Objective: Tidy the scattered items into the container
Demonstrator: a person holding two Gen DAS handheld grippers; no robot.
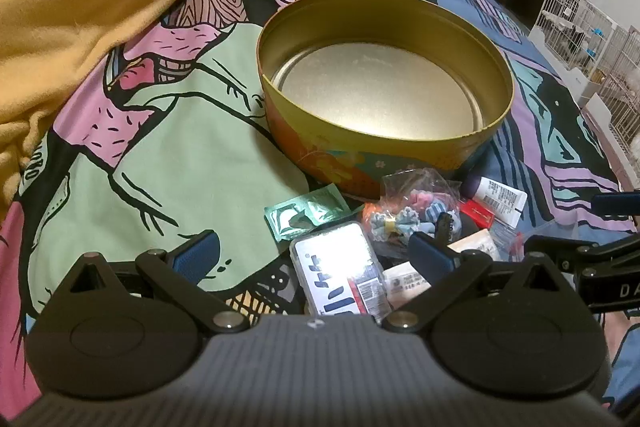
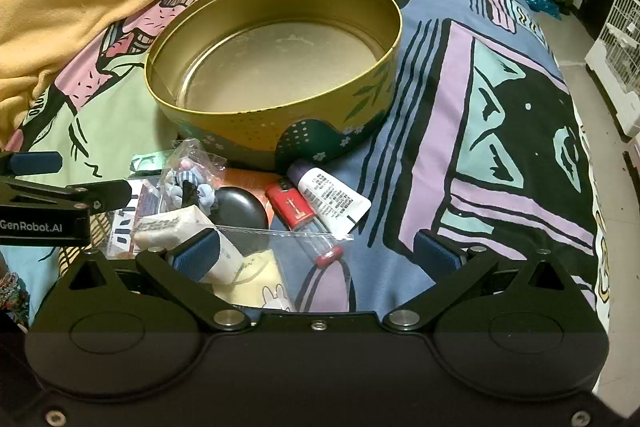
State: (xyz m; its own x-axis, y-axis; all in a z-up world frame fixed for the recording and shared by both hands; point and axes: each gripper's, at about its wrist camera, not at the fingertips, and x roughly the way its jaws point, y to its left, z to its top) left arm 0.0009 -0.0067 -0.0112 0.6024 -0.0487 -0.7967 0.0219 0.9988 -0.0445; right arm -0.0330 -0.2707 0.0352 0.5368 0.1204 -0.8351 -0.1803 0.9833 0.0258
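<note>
Dim indoor light, glare, fisheye-warped edges

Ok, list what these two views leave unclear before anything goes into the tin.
- Left wrist view: the white box is washed out by glare, and its near end is cut off by the left tool body.
- Right wrist view: the cream tube runs behind a finger of the right tool.
- Both views: the contents of the clear bag are too small and crumpled to identify.
- Labels on the white tube are unreadable.
</note>
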